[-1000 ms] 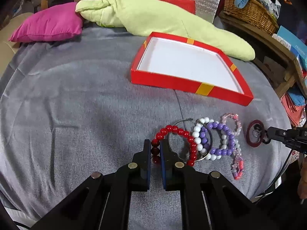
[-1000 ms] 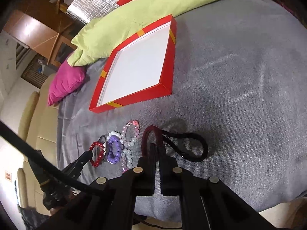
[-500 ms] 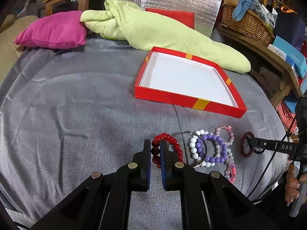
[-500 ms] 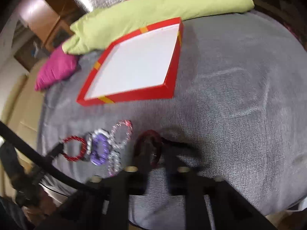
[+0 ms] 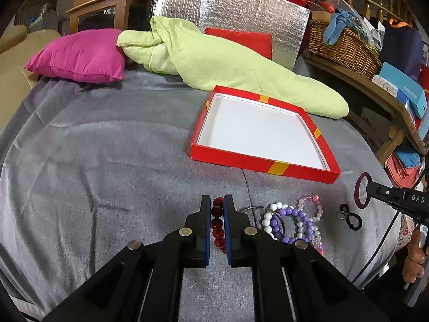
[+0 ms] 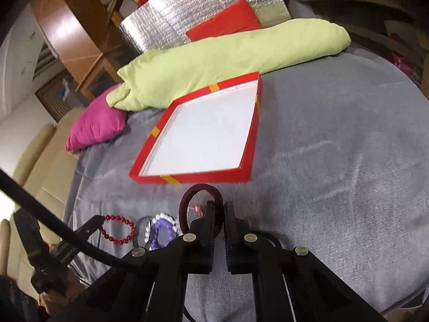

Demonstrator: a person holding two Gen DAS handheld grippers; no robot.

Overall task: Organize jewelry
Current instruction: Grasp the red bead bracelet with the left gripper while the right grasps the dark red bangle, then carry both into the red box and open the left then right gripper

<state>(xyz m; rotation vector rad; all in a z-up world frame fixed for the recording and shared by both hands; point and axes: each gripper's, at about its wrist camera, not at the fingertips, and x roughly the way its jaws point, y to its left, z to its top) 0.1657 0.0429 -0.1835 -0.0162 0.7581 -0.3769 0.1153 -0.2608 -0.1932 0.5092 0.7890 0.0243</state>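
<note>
My left gripper is shut on a red bead bracelet, which hangs between its fingers just above the grey cloth. In the right wrist view that same red bead bracelet dangles from the left gripper at lower left. My right gripper is shut on a dark red ring, held upright above the cloth. In the left wrist view the right gripper and its dark red ring are at the far right. The red box with a white floor lies beyond, with nothing in it.
Purple and white bead bracelets, a pink bracelet and a black loop lie on the cloth. A green cushion and a pink cushion sit behind the box. A shelf with a wicker basket stands at the right.
Both grippers have risen. The red bead bracelet and the dark red ring have come up off the cloth with them. The black loop stayed on the cloth.
</note>
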